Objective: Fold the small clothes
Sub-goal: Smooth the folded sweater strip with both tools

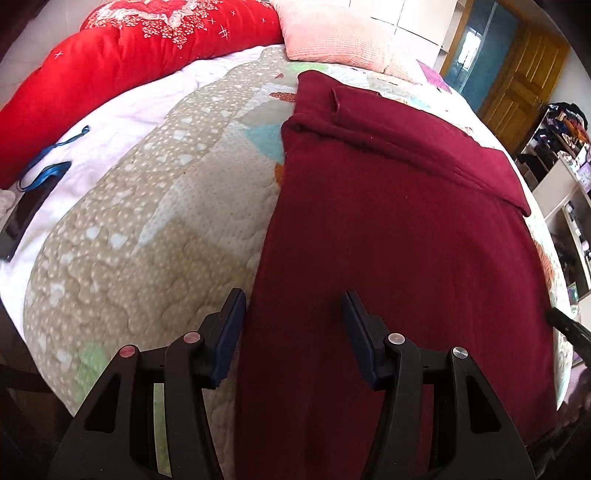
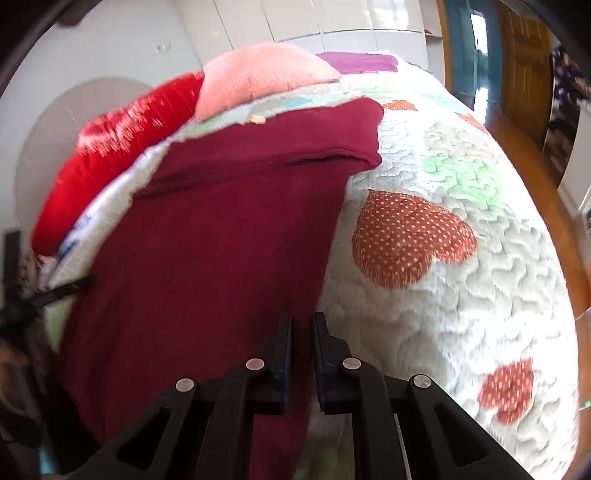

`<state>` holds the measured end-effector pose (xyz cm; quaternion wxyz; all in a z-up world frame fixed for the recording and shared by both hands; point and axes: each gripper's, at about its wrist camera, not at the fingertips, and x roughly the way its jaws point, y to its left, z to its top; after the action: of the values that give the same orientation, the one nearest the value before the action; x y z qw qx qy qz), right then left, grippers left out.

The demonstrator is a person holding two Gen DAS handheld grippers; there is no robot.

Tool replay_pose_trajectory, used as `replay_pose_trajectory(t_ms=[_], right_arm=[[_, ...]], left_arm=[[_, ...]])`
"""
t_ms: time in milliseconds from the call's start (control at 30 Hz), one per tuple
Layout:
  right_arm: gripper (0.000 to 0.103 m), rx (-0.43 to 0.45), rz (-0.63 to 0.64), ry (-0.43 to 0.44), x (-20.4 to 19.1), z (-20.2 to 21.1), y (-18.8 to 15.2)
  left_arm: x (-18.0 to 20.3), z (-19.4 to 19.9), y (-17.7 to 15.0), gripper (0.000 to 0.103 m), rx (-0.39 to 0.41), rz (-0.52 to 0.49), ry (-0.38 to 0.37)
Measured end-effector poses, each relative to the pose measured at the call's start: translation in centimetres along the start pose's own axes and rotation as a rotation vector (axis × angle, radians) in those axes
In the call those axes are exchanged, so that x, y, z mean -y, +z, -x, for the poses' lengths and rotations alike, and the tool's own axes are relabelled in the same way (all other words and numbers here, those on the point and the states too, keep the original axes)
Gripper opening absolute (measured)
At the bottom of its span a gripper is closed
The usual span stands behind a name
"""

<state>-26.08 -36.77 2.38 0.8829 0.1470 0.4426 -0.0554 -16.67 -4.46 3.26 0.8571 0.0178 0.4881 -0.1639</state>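
Left claw point(image 1: 293, 306) spread over flat maroon garment point(image 1: 388, 221); far edge folded.

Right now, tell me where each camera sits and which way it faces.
Left wrist: on the left gripper, facing up the bed along the maroon garment's left edge; its open fingers show.
Right wrist: on the right gripper, facing up the garment's right edge and the heart-patterned quilt; its nearly closed fingers show.
Shared: garment, quilt, pink pillow, red comforter.
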Motion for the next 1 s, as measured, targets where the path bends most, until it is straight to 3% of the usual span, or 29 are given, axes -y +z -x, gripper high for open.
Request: replay_pose_trajectory(t_ms=[67, 100, 133, 200, 300, 333, 367, 433, 500, 633, 767, 867, 967, 1000], right_arm=[[0.014, -0.003, -0.008, 0.009, 0.0, 1.1, -0.7], [0.027, -0.009, -0.011, 0.033, 0.0, 1.6, -1.2], [0.047, -0.021, -0.019, 0.063, -0.1, 1.9, -1.7], [0.057, -0.046, -0.04, 0.102, -0.3, 2.1, -2.9], [0.057, -0.066, -0.056, 0.147, -0.2, 2.4, -4.8], [0.053, -0.053, -0.045, 0.153, -0.6, 2.3, -5.4], [0.046, -0.045, -0.029, 0.145, -1.3, 2.0, -5.6], [0.018, -0.035, 0.016, 0.098, -2.0, 1.8, -6.0], [0.009, -0.012, 0.052, 0.068, -2.6, 2.3, -6.1], [0.008, 0.003, 0.083, 0.011, -2.2, 3.2, -5.7], [0.008, -0.032, 0.07, 0.005, -1.6, 1.7, -6.0], [0.008, -0.029, 0.06, 0.041, -1.1, 2.9, -5.9], [0.022, -0.024, 0.039, 0.08, -0.4, 3.9, -5.9], [0.037, -0.026, 0.03, 0.096, -0.2, 4.1, -6.1]], left_arm=[[-0.1, 0.2, -0.4, 0.054, 0.006, 0.004, 0.005], [-0.2, 0.2, -0.5, 0.054, 0.007, 0.005, 0.008], [-0.2, 0.3, -0.6, 0.054, 0.008, 0.006, 0.01], [-0.1, 0.4, -0.9, 0.054, 0.008, 0.003, 0.016], [0.0, 0.6, -1.2, 0.054, 0.007, 0.003, 0.02], [0.1, 0.6, -1.2, 0.054, 0.007, 0.006, 0.02], [0.1, 0.6, -1.3, 0.054, 0.006, 0.01, 0.021], [0.1, 0.7, -1.4, 0.054, 0.004, 0.013, 0.022], [0.1, 1.0, -1.6, 0.054, -0.001, 0.006, 0.021], [-0.2, 1.3, -2.2, 0.054, -0.003, 0.014, 0.013], [-0.4, 1.4, -2.5, 0.054, -0.006, 0.029, 0.006], [-0.4, 1.5, -2.6, 0.054, -0.013, 0.025, 0.005], [-0.4, 1.6, -3.0, 0.054, -0.012, 0.031, 0.003], [-0.4, 1.7, -3.1, 0.054, -0.013, 0.031, 0.002]])
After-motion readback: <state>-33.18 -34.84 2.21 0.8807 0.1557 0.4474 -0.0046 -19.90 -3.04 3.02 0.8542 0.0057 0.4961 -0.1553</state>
